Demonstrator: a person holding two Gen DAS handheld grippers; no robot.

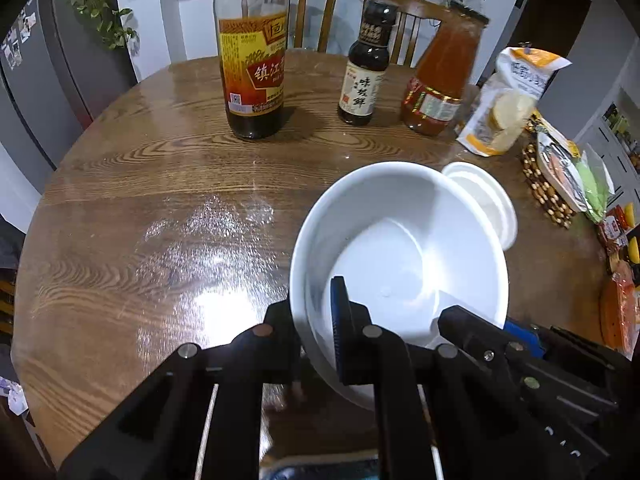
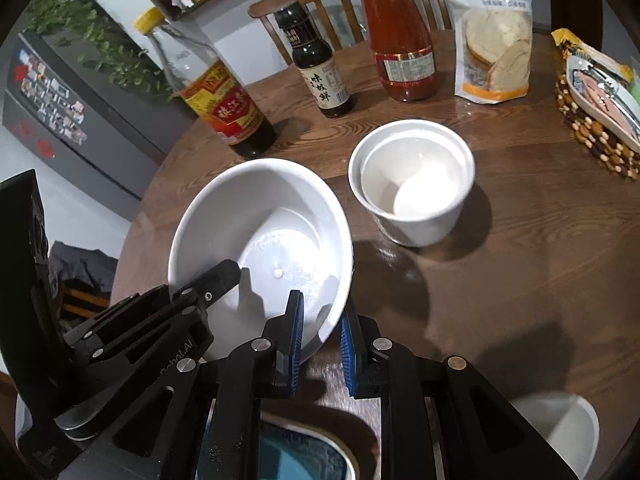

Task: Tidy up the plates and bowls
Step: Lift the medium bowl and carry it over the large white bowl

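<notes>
Clamping opposite rims of one white bowl [image 2: 260, 248], the left gripper [image 1: 316, 340] and right gripper [image 2: 320, 336] are holding it tilted above the table [image 1: 160, 200], near two stacked bowls [image 2: 412, 184].

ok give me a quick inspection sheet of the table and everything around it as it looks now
surface: round wooden table, glossy, glare patches.
job's things: large white bowl tilted, gripped at two sides of its rim; stacked white bowls upright beyond it; another white dish at the near edge, partly hidden.
clutter: vinegar bottle, small dark sauce bottle, red sauce bottle, flour bag, beaded mat with packets.
grippers: left gripper shut on the large white bowl's rim; right gripper shut on the opposite rim.
cables: nothing seen.
surroundings: wooden chairs, fridge with magnets, hanging plant, wall shelf.
</notes>
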